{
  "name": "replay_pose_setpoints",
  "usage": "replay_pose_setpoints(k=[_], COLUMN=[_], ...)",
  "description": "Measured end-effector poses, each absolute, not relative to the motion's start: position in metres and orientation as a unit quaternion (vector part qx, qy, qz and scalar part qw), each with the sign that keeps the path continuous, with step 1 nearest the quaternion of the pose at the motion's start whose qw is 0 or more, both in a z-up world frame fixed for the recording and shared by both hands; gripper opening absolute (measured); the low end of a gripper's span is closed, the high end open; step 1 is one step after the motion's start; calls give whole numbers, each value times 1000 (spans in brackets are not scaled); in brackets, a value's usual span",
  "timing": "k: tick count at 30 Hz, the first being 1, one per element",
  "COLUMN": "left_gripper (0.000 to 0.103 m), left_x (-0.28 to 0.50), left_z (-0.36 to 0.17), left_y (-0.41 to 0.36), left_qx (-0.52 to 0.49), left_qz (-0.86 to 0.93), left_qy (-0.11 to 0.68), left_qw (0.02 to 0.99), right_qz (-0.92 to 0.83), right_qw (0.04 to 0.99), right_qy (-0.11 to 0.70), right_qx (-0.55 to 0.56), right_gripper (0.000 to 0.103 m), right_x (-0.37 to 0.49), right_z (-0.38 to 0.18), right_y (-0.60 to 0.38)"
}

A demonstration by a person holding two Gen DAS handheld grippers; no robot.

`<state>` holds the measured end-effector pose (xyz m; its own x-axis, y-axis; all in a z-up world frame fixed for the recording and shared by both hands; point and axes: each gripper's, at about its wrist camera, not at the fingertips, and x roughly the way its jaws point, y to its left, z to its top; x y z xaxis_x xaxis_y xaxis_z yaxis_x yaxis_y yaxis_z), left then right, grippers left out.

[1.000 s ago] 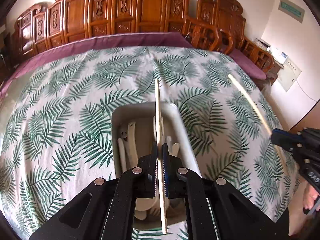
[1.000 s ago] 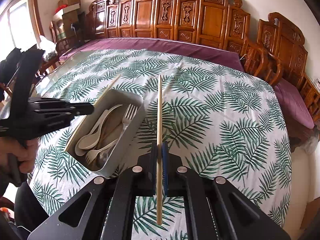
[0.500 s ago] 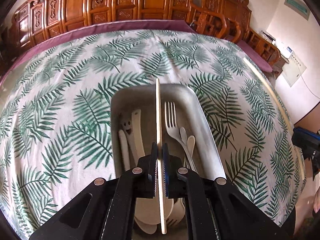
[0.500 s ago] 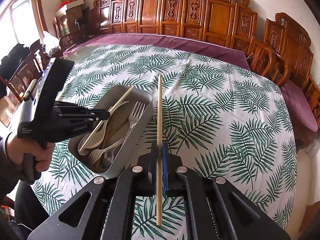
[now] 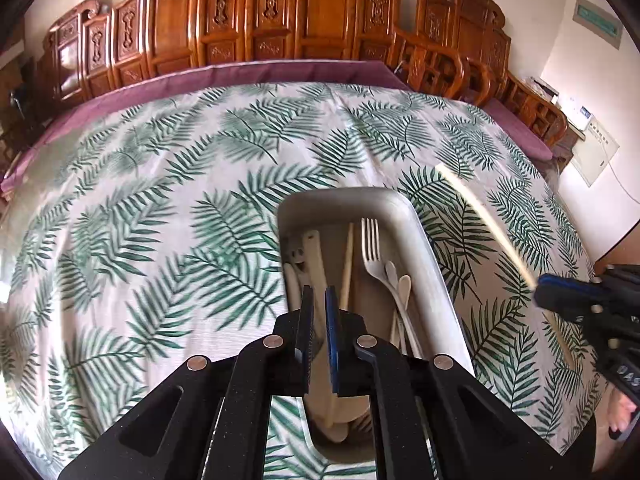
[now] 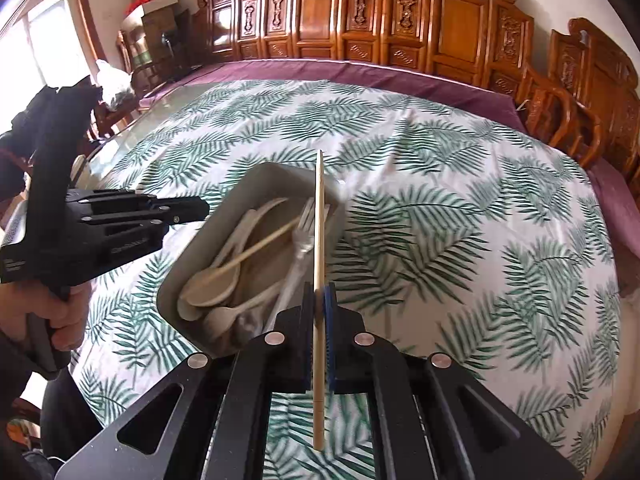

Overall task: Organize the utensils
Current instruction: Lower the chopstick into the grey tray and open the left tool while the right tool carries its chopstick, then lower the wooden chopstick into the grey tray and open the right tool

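Utensils (image 6: 224, 272) are gathering in the grey tray (image 5: 432, 272) on the leaf-print tablecloth (image 5: 160, 200): pale spoons, a fork (image 5: 370, 244) and now one chopstick (image 5: 347, 264) lying slantwise across them. Working from the left, the left gripper (image 5: 319, 300) is hanging over the tray's near-left part with its jaws drawn almost together and nothing between them; a moment earlier that same chopstick was standing clamped in those jaws, so it is now lying free in the tray. Only a slim slit is showing between the pads, and it is probably too narrow to count as open, though the fisheye blur is making that hard to judge. In the right wrist view the person's hand (image 6: 56, 316) is holding that gripper just off the tray's left rim.

Further right, the right gripper (image 6: 320, 292) is clenching the second chopstick (image 6: 319, 220), which is pointing straight ahead with its far tip over the tray's right rim; half a second ago it was sitting beside the tray, over bare cloth.

Judging by this, one chopstick is delivered and its partner looks to be the last piece, needing only to clear the rim before being let go
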<state>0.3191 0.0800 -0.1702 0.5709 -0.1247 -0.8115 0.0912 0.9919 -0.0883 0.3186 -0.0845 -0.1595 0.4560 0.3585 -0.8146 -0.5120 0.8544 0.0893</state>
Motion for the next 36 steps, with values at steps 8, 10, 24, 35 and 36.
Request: replay_pose_setpoints(k=[8,10,24,35,36], left_gripper=[31,35,76,82,82], left_x=[298,293,271,265,265], left_z=[-151,-147,-130,-135,-135], left_y=[103,108,142,154,154], left_qx=[3,8,-16,-23,-23], left_qz=[-41,-38,-35,-24,-24], left_qy=[426,419,389,389,389], left_qw=[904,907,920,921,920], right_qz=[270,268,242,238,239], right_qw=[832,828,823,829,828], right_qy=[480,489,511,502,502], right_qx=[-70,-67,-57,-68,-68], right_gripper=[6,6,6,7,7], right_x=[327,331,348,356,355], right_z=[-183,-191,-215,-213,-212], right_y=[-44,-35,-5,5,5])
